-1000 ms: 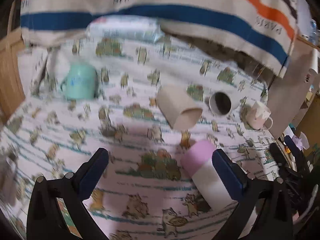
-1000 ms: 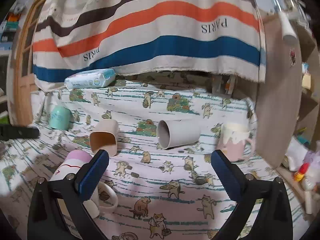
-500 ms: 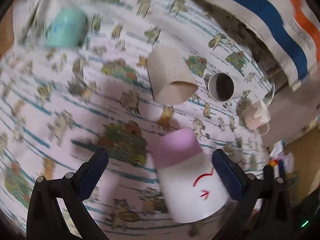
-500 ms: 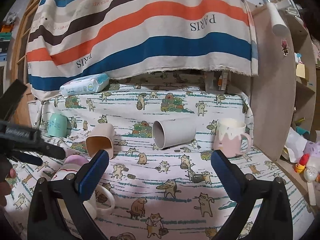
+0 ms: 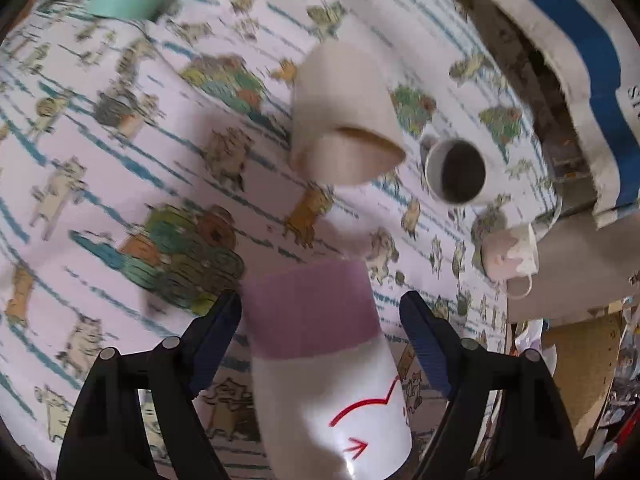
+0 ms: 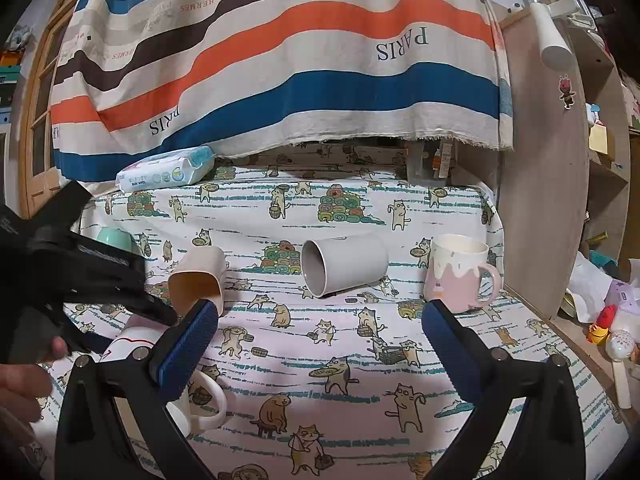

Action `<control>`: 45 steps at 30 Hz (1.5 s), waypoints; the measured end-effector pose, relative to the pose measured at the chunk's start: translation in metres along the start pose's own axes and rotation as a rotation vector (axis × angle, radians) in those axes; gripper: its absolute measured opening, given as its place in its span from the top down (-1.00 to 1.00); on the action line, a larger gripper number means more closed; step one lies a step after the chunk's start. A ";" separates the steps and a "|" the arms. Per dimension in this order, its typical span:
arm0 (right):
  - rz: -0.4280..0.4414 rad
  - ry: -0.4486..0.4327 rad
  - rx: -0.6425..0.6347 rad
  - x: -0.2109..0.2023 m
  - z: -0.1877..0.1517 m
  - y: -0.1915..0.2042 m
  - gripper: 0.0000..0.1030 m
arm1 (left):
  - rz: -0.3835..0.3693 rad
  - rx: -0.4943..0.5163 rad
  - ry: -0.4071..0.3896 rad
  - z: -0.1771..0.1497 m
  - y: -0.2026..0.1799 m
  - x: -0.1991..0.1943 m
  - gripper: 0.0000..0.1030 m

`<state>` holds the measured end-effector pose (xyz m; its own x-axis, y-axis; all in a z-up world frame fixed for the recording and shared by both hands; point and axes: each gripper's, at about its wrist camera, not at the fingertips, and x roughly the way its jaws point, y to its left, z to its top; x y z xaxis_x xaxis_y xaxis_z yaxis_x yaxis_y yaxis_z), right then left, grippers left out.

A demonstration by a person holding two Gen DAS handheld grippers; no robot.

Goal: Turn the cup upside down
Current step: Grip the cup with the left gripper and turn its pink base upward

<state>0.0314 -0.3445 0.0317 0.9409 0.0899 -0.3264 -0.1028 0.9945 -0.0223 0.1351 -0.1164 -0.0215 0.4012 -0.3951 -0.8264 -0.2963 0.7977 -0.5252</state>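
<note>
The white ceramic mug with a pink band (image 5: pixel 316 360) lies on its side on the cat-print cloth, between the left gripper's (image 5: pixel 320 344) open fingers, neither pad touching. It looks rigid, smooth and breakable, so grip mid-body. The right gripper (image 6: pixel 320 344) hangs open, empty.

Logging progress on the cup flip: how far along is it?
Done: nothing flipped. In hand: the left gripper straddles the pink-and-white mug, jaws open, not clamped. The right gripper is open and holds nothing. Left: grasp, lift, turn the mug over and set it down.
</note>
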 end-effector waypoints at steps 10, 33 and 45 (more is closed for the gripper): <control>-0.012 0.002 0.004 0.001 0.001 0.000 -0.99 | 0.111 0.085 -0.018 0.006 -0.012 0.010 -0.29; -0.011 -0.010 0.019 -0.005 0.001 0.000 -0.99 | 0.203 0.663 -0.321 -0.058 -0.071 -0.055 -0.25; -0.009 -0.010 0.020 -0.004 0.001 -0.001 -0.99 | 0.204 0.719 -0.391 -0.063 -0.061 -0.053 -0.23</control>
<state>0.0282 -0.3457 0.0337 0.9449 0.0817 -0.3170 -0.0881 0.9961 -0.0056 0.0768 -0.1731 0.0417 0.7104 -0.1315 -0.6914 0.1757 0.9844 -0.0068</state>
